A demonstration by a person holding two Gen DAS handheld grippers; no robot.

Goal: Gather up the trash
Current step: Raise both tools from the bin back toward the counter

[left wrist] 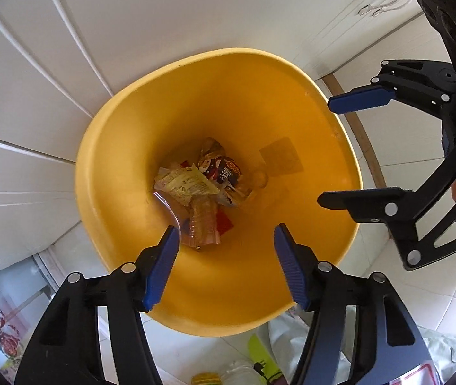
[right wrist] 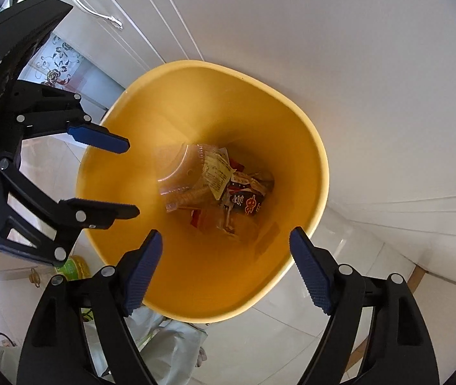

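At the bottom of the yellow bin, crumpled wrappers and clear plastic packaging are seen beneath both grippers' released, empty fingers.

Bin and two grippers above it

Wrappers and a bag lie in the bin, which stands on the floor against cabinets; left gripper and right gripper hang over its mouth, side by side.

We cannot read the print on the crumpled wrappers at the bin's bottom, and the clear plastic bag partly hides beneath them.
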